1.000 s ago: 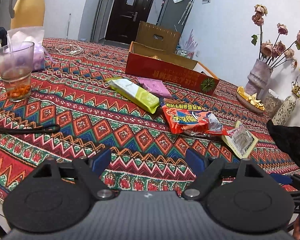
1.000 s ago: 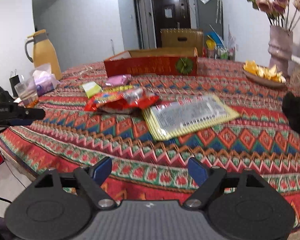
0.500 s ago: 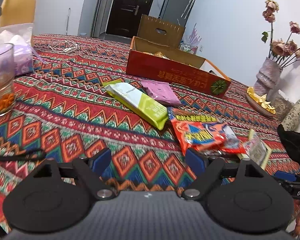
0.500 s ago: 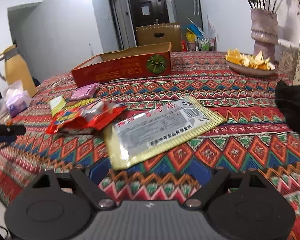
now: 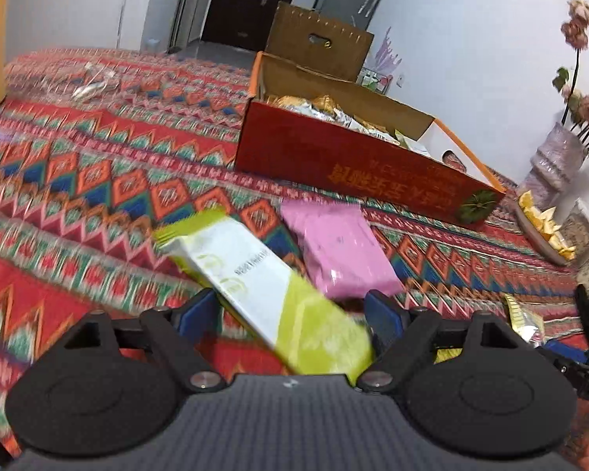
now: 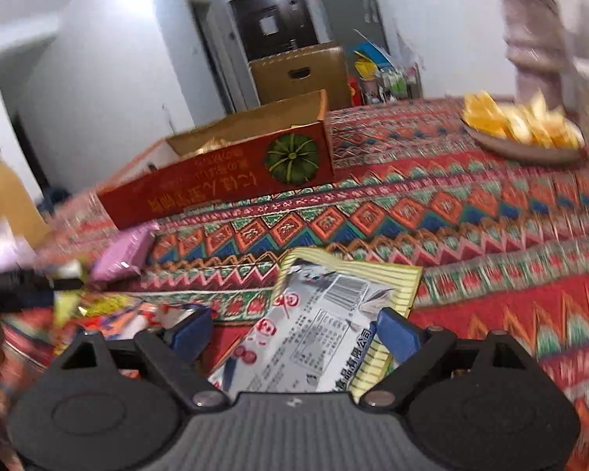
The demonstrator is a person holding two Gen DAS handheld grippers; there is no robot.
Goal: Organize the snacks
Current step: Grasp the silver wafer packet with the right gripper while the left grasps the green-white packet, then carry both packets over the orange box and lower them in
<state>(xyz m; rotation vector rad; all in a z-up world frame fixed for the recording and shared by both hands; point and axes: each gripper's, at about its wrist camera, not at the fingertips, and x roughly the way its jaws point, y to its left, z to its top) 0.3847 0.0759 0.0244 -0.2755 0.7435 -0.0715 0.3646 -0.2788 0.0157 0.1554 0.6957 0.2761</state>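
Left wrist: glossy flat green-white packet [image 5: 271, 294] on woven cloth [image 5: 98, 204].

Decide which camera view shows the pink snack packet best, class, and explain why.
The left wrist view: the pink snack packet lies nearly whole and face-up beyond the green-and-white packet. The right wrist view shows it only blurred and edge-on, near the left border.

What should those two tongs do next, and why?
Probably close. The left tongs sit open around the green-and-white snack packet, the right tongs open around the yellow-edged silver packet. Both packets lie on the tablecloth, outside the red box already holding snacks.
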